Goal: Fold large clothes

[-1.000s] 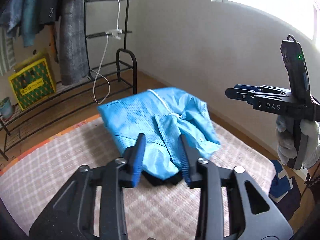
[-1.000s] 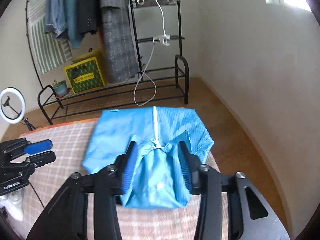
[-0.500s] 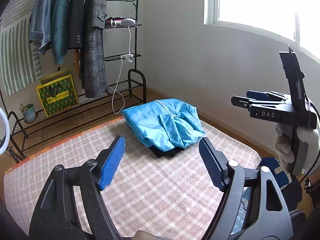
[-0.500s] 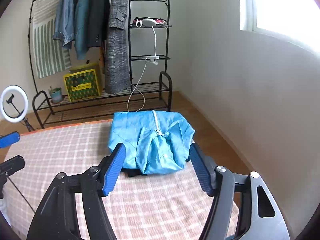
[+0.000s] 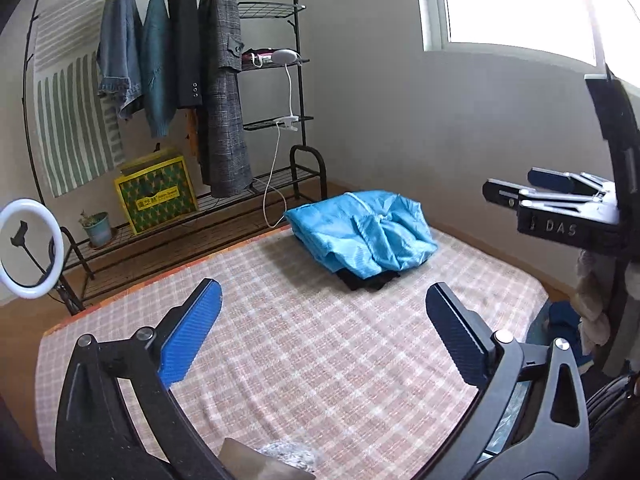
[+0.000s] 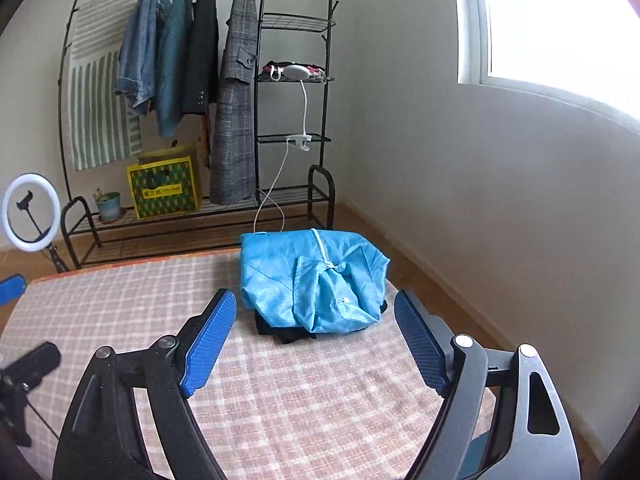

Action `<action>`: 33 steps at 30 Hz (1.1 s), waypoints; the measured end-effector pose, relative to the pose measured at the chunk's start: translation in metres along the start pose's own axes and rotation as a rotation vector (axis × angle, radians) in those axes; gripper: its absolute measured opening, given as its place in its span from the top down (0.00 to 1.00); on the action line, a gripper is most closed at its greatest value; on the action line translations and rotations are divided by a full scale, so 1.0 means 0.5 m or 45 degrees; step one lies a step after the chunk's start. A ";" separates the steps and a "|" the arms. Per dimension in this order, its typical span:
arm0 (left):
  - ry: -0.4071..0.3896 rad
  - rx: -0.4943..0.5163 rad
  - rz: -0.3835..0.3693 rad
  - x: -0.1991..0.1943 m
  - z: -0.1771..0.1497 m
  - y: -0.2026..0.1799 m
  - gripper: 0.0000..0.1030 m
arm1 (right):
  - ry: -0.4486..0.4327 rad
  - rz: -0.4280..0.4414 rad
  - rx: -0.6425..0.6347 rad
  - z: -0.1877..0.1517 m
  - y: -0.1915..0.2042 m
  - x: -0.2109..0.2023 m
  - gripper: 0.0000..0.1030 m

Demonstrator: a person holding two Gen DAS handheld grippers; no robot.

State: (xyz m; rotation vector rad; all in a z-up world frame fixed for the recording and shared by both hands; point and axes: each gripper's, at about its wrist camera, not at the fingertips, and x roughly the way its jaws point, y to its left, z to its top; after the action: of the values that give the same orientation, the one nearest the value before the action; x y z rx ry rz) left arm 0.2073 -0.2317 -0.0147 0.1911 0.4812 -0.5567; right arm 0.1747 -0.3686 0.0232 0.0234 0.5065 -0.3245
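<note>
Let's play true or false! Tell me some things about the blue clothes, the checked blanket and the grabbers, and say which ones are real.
1. The folded blue garment lies on the checked blanket. True.
2. The right gripper is squeezing the blue garment. False: its fingers are opening, with nothing between them, and the garment lies beyond them.
3. Something black peeks out from under the blue garment. True.
4. The left gripper holds a sock. False: its fingers are opening, with only the blanket showing between them.
5. The clothes rack is bare. False: four garments hang on it, among them a denim jacket and a grey plaid coat.
</note>
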 end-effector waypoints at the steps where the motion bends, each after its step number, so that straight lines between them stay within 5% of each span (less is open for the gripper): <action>1: 0.004 0.002 0.001 0.000 -0.005 0.000 0.00 | -0.010 0.001 0.013 -0.003 0.002 -0.002 0.20; 33: 0.023 -0.057 0.026 -0.016 -0.036 0.042 0.00 | -0.006 0.002 0.077 -0.028 0.026 0.020 0.19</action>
State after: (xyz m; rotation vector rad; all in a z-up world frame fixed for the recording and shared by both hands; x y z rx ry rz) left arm 0.2057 -0.2051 -0.0252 0.1587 0.5085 -0.5242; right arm 0.1803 -0.3576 0.0053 0.0813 0.4923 -0.3385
